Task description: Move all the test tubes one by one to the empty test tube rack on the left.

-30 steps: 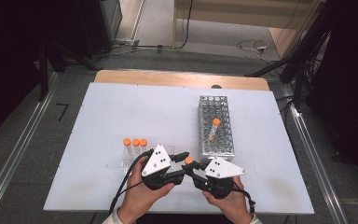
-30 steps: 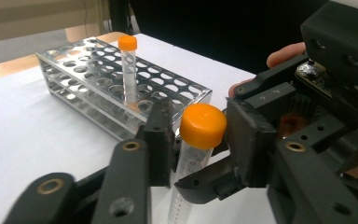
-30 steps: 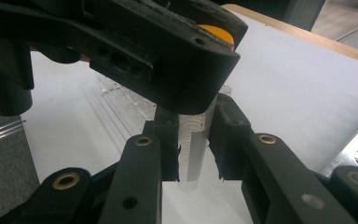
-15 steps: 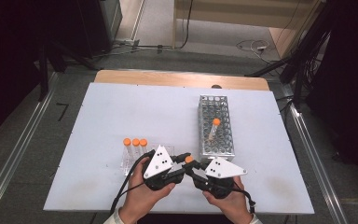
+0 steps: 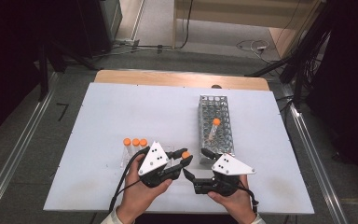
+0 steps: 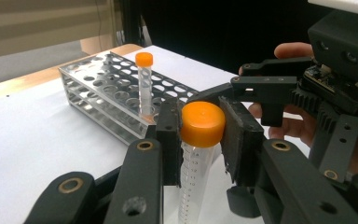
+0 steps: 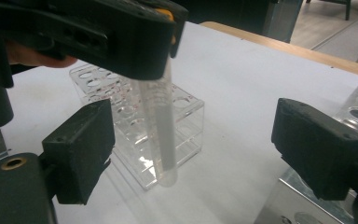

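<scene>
Jaws of the left gripper [image 6: 200, 140] were closed on an orange-capped tube [image 6: 196, 158], and the pads pressed on it just under the cap, so the tube hung upright above the tabletop [image 5: 121, 107]. Jaws of the right gripper [image 7: 205, 144] had just been opening and stood wide apart; the lower part of the same tube was between them in the right gripper view, but neither pad touched it. In the high view both grippers were near the front edge of the tabletop, close together, with the left gripper [image 5: 179, 163] just beside the right gripper [image 5: 198, 165]. A clear plastic rack [image 7: 186, 109] stood behind the tube, with three more capped tubes [image 5: 135, 142] in it. A metal rack [image 5: 214, 123] was near on the right, and one capped tube [image 5: 213, 130] stood upright in it.
</scene>
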Tool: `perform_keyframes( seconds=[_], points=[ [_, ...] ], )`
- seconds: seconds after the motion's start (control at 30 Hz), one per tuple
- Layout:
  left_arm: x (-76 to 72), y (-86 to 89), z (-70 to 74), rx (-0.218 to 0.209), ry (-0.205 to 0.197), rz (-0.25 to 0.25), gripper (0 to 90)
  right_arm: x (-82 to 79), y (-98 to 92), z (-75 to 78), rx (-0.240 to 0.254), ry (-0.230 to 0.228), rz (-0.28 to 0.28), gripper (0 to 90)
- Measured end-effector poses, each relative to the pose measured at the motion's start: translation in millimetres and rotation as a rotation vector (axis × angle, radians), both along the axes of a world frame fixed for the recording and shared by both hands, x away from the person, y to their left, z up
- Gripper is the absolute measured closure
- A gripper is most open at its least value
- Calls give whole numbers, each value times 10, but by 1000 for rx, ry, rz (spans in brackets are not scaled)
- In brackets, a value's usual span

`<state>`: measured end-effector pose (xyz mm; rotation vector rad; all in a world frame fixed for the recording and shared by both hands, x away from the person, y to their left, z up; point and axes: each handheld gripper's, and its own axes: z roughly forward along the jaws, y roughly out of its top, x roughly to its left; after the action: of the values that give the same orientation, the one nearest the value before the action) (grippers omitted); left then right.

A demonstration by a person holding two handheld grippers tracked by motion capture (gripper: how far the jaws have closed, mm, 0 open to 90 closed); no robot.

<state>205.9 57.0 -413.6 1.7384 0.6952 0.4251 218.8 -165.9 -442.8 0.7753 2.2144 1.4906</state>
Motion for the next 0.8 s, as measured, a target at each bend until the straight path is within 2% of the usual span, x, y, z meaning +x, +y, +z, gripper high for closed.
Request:
perform_keyframes(
  seconds=[0.47,0.8],
  points=[
    [28,210,189,-51,-30,55,709,14,-103,24,10,-1,-20,130],
    [84,417,255,-56,-40,118,709,18,-116,28,16,8,-24,130]
  ],
)
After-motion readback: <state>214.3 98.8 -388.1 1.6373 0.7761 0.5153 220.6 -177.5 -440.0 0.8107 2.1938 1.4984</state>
